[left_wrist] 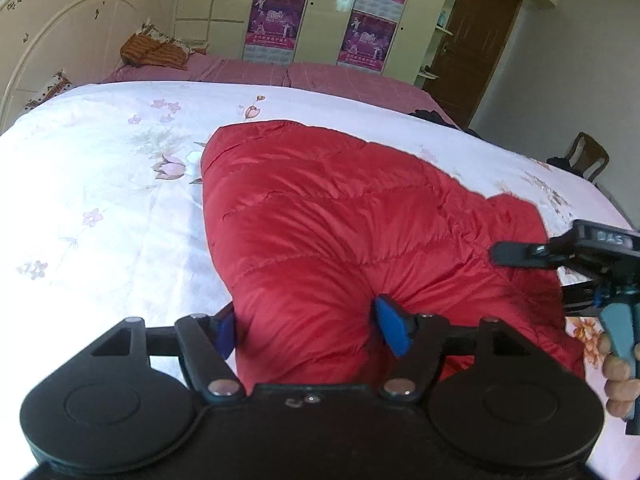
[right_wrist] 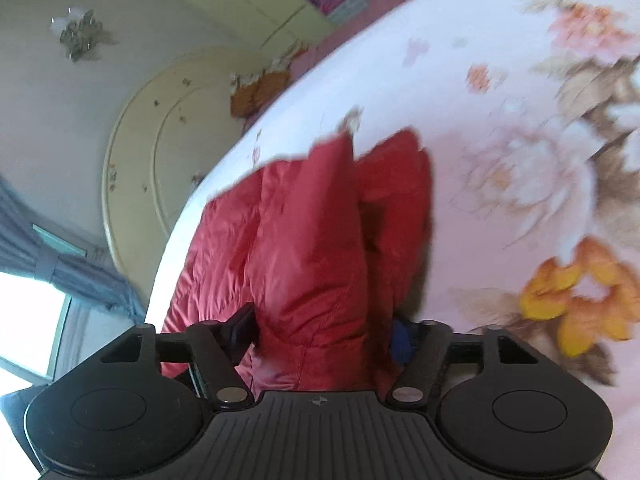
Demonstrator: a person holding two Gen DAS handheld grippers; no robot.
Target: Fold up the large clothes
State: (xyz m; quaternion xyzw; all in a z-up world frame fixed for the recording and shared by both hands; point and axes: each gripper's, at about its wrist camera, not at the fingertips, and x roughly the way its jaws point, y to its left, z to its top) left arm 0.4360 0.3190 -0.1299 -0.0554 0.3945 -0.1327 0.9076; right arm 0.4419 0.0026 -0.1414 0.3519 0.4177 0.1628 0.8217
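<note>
Your work surface is the bed (left_wrist: pixel 100 184), covered by a floral sheet, with a cream headboard (left_wrist: pixel 52 40) and wardrobe doors (left_wrist: pixel 224 0) beyond it.

The task item, a red quilted down jacket (left_wrist: pixel 340 220), lies across the middle of that sheet, its near edge gathered up toward both tools.

Your left gripper (left_wrist: pixel 308 330) has its 2 blue pads pressed into a thick bunch of the jacket's near edge; the jaws stand fairly wide but bear on the fabric from both sides. Your right gripper (right_wrist: pixel 324 332) holds a raised fold of the jacket between its jaws in the same manner.

Risk, in my judgement: the slick, puffy shell could slide out of either grip once you lift, since each jaw holds loft rather than a flat hem. Uneven lifting between the 2 hands would likely skew the fold.

View differences: the left wrist view shows the jacket's full spread, the right gripper from the side, and a chair (left_wrist: pixel 584 156). The right wrist view alone shows the fold standing upright, a ceiling lamp (right_wrist: pixel 80 36) and a window curtain (right_wrist: pixel 60 272); it is motion-blurred.
</note>
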